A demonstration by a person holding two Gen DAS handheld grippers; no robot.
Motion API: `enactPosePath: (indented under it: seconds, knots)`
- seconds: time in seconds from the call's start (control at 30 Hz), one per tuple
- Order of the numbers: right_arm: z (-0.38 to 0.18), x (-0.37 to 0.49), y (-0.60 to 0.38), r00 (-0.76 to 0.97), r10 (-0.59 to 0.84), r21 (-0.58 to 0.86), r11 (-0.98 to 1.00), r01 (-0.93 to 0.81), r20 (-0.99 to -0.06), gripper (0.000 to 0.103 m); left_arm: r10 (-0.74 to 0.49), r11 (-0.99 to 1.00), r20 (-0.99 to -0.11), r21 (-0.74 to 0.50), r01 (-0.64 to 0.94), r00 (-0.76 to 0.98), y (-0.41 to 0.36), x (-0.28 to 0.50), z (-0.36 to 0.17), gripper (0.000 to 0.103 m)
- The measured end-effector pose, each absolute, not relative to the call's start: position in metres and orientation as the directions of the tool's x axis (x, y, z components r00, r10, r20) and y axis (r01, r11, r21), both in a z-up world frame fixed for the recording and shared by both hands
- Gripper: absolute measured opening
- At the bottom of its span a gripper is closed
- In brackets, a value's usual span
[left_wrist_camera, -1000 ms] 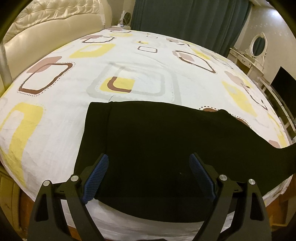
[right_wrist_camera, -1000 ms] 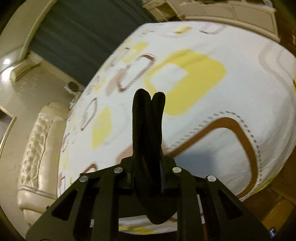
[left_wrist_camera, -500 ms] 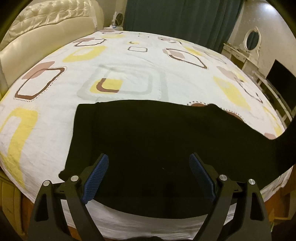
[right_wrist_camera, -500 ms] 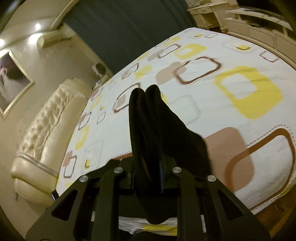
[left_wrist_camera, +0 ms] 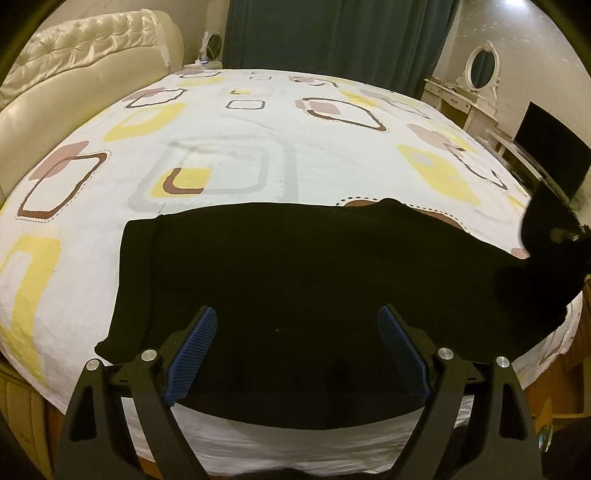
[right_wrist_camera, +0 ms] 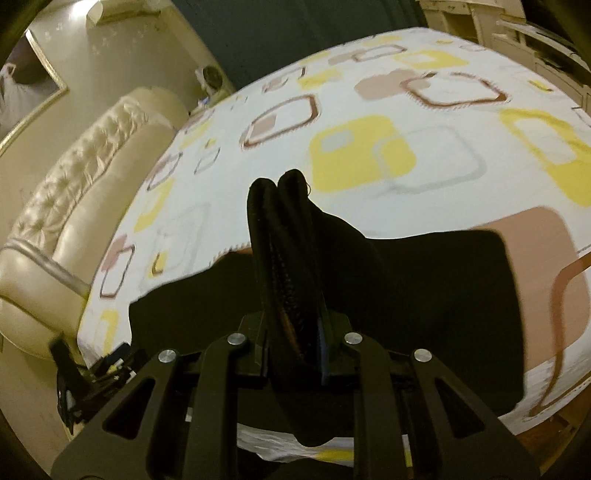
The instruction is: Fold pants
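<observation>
Black pants point(left_wrist_camera: 314, 266) lie flat across the near edge of the bed point(left_wrist_camera: 332, 155), one end at the left. My left gripper point(left_wrist_camera: 295, 314) hovers open just above them, blue pads point(left_wrist_camera: 192, 350) wide apart with nothing pinched. At the right edge of that view the other end of the pants point(left_wrist_camera: 546, 236) is lifted off the sheet. In the right wrist view my right gripper point(right_wrist_camera: 291, 317) is shut on that lifted end, and bunched black cloth point(right_wrist_camera: 284, 221) sticks up between the fingers. Below it the pants point(right_wrist_camera: 406, 295) spread over the sheet. The left gripper point(right_wrist_camera: 85, 373) shows at lower left.
The bed has a patterned white sheet and a cream tufted headboard point(left_wrist_camera: 74, 74) at the left. Dark curtains point(left_wrist_camera: 332, 33) hang behind it. A white dressing table with an oval mirror point(left_wrist_camera: 480, 70) and a dark screen point(left_wrist_camera: 550, 147) stand at the right.
My right gripper has swept sideways across the bed with the pants' end, now hanging over the laid-out pants. The lifted end has come into the left wrist view at the right. The left gripper shifted slightly.
</observation>
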State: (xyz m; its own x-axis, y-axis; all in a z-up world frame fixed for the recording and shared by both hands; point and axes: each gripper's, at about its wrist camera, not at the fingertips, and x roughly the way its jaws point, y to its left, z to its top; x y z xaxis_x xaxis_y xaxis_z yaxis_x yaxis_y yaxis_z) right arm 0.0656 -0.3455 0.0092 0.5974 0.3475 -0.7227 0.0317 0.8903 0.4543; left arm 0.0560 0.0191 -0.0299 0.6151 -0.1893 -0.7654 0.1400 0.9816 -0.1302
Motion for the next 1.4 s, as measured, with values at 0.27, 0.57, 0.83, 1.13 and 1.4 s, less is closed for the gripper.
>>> enactPosePath:
  seconds: [0.27, 0.57, 0.83, 1.13, 1.4]
  knots:
    - [-0.025, 0.076, -0.293, 0.529, 0.316, 0.375, 0.927, 0.005, -0.788, 0.018, -0.195, 0.980, -0.764, -0.132, 0.147, 0.615, 0.017, 0.056, -0.030, 0.088]
    - [-0.044, 0.080, -0.262, 0.499, 0.260, 0.288, 0.957, -0.021, -0.827, 0.018, -0.198, 0.980, -0.766, -0.136, 0.147, 0.611, 0.014, 0.057, -0.031, 0.088]
    - [-0.055, 0.080, -0.247, 0.489, 0.230, 0.246, 0.969, -0.033, -0.841, 0.018, -0.204, 0.978, -0.770, -0.135, 0.158, 0.605, 0.012, 0.057, -0.032, 0.088]
    - [-0.064, 0.080, -0.236, 0.478, 0.219, 0.229, 0.973, -0.038, -0.851, 0.022, -0.206, 0.978, -0.773, -0.136, 0.161, 0.601, 0.010, 0.056, -0.034, 0.088]
    - [-0.065, 0.076, -0.229, 0.480, 0.278, 0.294, 0.955, -0.043, -0.832, 0.034, -0.209, 0.977, -0.776, -0.137, 0.165, 0.595, 0.011, 0.055, -0.036, 0.088]
